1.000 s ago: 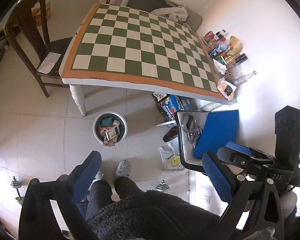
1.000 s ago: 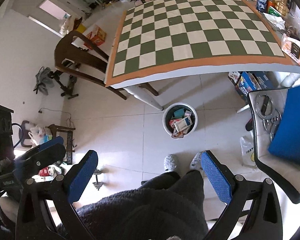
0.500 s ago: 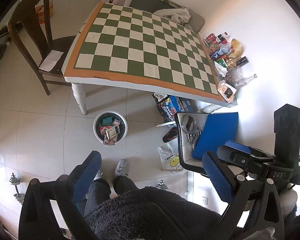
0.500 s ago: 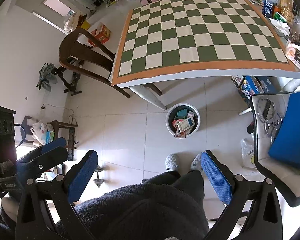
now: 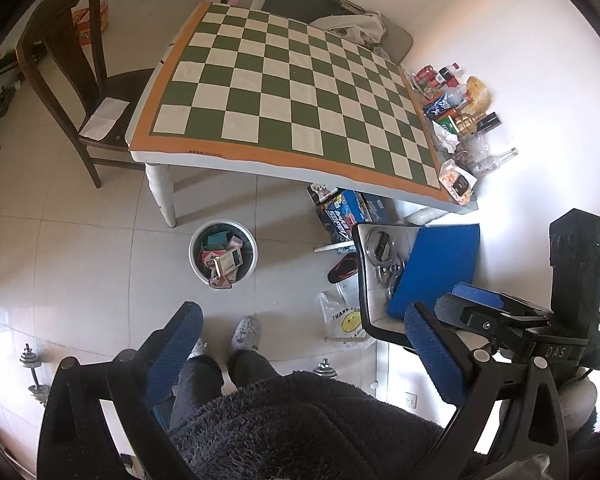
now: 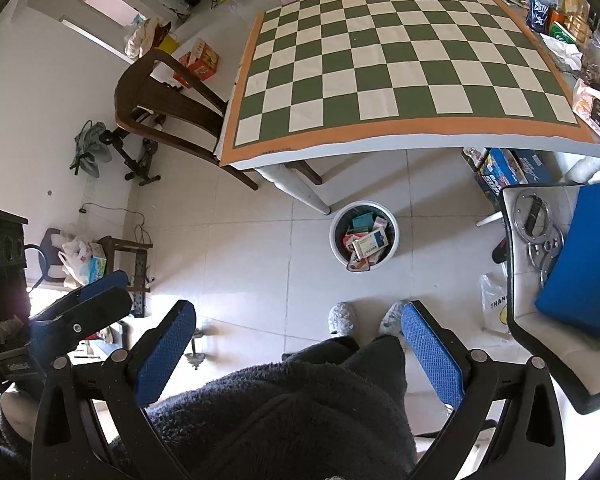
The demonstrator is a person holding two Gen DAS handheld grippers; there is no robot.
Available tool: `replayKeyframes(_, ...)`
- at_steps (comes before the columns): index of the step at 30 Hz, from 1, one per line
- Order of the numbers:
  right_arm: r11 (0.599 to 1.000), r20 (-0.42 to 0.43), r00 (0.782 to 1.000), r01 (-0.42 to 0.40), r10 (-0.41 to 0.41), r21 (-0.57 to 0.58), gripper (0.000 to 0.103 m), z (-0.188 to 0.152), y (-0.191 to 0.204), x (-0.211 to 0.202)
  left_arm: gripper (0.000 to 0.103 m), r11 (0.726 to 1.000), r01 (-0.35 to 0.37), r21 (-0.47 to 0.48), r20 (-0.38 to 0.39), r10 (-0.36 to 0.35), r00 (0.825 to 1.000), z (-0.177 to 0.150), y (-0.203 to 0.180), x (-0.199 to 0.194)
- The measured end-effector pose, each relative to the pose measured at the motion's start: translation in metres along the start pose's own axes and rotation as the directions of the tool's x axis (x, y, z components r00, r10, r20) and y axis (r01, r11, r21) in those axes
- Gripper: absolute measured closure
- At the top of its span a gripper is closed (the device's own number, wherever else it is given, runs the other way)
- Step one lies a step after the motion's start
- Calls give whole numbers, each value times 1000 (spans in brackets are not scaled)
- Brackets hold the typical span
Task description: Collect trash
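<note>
A round white trash bin stands on the tiled floor by the table leg, filled with several cartons and boxes; it also shows in the right wrist view as the bin. My left gripper is open and empty, held high above the floor over the person's legs. My right gripper is likewise open with nothing between its blue pads. In the left wrist view the right gripper appears at the right edge. The green-and-white checked table carries bottles, cans and snack packets along its far right edge.
A dark wooden chair stands left of the table. A white chair with a blue cushion and metal rings is on the right. A plastic bag, a slipper and blue cartons lie on the floor. The person's slippered feet are below.
Both grippers have risen and drawn back a little, so the table and bin sit slightly further off. Both stay open and empty.
</note>
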State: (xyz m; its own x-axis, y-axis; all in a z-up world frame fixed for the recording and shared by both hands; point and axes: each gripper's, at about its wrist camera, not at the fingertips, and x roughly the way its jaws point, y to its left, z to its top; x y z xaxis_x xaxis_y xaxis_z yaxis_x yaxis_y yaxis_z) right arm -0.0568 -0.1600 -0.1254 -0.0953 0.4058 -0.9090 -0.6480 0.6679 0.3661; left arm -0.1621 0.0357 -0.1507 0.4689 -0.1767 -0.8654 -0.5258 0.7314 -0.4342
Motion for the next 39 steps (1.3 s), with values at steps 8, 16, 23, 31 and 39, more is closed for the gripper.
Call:
replayKeyframes(8,1000,-24,1000,7,-7,-2,0,-2,-4,3,0,1000,-11,-15,-22,11,1000,-4,0,6)
replayKeyframes(16,1000,-44,999,9,-9,8,0,-5,-9,9,0,999,-13,-31,-48,12,999,-5,-1,16)
replayKeyframes(23,1000,-59,998,11,-9,26,0,-6,-16,15,0,999,-11,-32,-70,9,998,-7,-3,23)
replayKeyframes(31,999,-70,998,8,-6,32,0,-8,-17,19,0,999,-9,-32,-73,7,997,-7,-4,24)
replayKeyframes(39,1000,-73,997,7,-4,31,0,-12,-17,22,0,1000,-12,-26,-70,10,998,-8,-5,24)
